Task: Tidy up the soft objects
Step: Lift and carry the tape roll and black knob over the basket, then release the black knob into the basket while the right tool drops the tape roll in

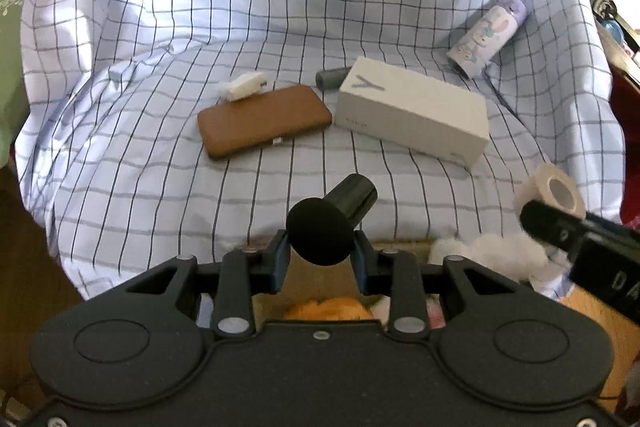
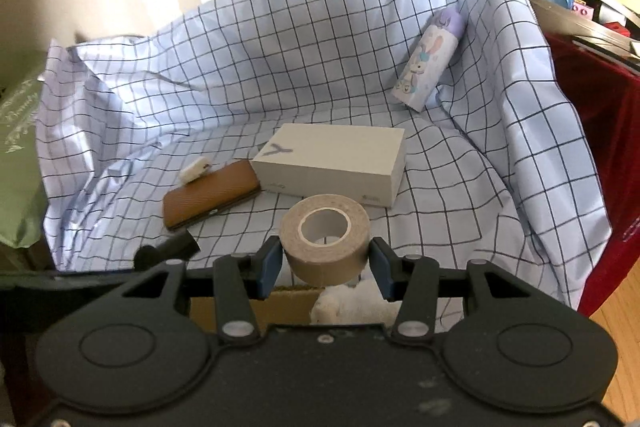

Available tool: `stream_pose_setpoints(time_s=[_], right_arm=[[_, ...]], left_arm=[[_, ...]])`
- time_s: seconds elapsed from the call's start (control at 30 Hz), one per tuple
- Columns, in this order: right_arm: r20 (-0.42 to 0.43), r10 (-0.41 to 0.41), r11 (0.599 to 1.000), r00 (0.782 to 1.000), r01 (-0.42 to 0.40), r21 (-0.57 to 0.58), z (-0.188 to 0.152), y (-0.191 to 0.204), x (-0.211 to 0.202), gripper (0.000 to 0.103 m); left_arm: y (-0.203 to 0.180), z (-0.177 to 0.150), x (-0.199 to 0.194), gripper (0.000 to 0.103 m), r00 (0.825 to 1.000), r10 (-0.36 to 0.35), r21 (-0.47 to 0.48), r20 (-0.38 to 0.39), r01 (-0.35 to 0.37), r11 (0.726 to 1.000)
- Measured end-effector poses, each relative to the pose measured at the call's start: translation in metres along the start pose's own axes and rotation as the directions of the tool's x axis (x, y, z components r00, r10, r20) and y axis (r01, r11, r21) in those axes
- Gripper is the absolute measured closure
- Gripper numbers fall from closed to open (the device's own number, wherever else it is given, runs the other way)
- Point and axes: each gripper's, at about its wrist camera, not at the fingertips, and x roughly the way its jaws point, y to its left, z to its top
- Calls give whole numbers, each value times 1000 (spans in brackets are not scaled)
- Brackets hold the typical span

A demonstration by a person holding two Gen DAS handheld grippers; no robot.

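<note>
Fingers of the left gripper (image 1: pixel 320 259) clamp a black cylinder (image 1: pixel 332 223), held above the checked cloth (image 1: pixel 160 187). Right gripper (image 2: pixel 326 269) grips a beige tape roll (image 2: pixel 324 239) between blue pads (image 2: pixel 269 267), over a cardboard box (image 2: pixel 248 303) with a white fluffy item (image 2: pixel 352 303) inside. On the cloth: brown case (image 1: pixel 264 119), white box (image 1: pixel 412 109), patterned bottle (image 1: pixel 486 37).
</note>
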Motion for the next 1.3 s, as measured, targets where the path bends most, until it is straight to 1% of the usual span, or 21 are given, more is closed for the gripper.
stream_pose_setpoints(time_s=[0.07, 0.27, 0.53, 0.57, 0.6, 0.63, 0.67, 0.7, 0.73, 0.8, 0.9, 1.07, 1.13, 1.3], right_arm=[[2, 5, 1000, 1000, -5, -2, -6, -1, -7, 56], [-29, 24, 1000, 999, -24, -9, -22, -3, -19, 56], [-41, 45, 999, 998, -46, -20, -34, 0, -35, 55], [-37, 47, 999, 998, -48, -22, -34, 1, -37, 55], [-34, 51, 998, 998, -52, -26, -33, 2, -39, 55], [-29, 60, 998, 998, -61, -29, -33, 3, -43, 54], [-19, 65, 998, 998, -65, -26, -32, 3, -46, 53], [-9, 68, 997, 998, -68, -23, -32, 4, -50, 46], [0, 69, 997, 998, -69, -23, -31, 5, -53, 45], [18, 63, 998, 998, -63, -25, -30, 7, -60, 45], [46, 67, 997, 997, -65, -37, -31, 9, -76, 45], [86, 77, 995, 993, -71, -69, -33, 13, -104, 43], [97, 83, 994, 992, -75, -84, -31, 17, -114, 41], [129, 72, 991, 989, -56, -126, -25, 27, -132, 40]], left_arm=[[0, -9, -4, 70, 1000, -5, 0, -9, 5, 1000], [-1, -31, -6, 70, 999, -21, -19, -48, 20, 1000], [-9, -47, -8, 68, 997, -31, 0, -70, 32, 1000], [-10, -48, -9, 68, 997, -28, 0, -69, 28, 1000], [-11, -50, -10, 64, 997, -22, 0, -68, 22, 1000], [-12, -51, -12, 58, 998, -16, 0, -64, 16, 1000], [-13, -52, -14, 54, 998, -12, 0, -57, 12, 1000], [-14, -53, -17, 49, 999, -7, 2, -49, 7, 1000], [-15, -54, -20, 46, 999, 0, 6, -38, 0, 1000], [-17, -56, -28, 45, 1000, 11, 17, -14, -11, 1000], [-20, -59, -40, 38, 999, 23, 25, 24, -24, 999], [-21, -65, -58, 38, 997, 39, 17, 63, -40, 999], [-21, -69, -65, 36, 996, 42, 8, 75, -43, 999], [-19, -73, -76, 36, 993, 59, -3, 99, -59, 998]])
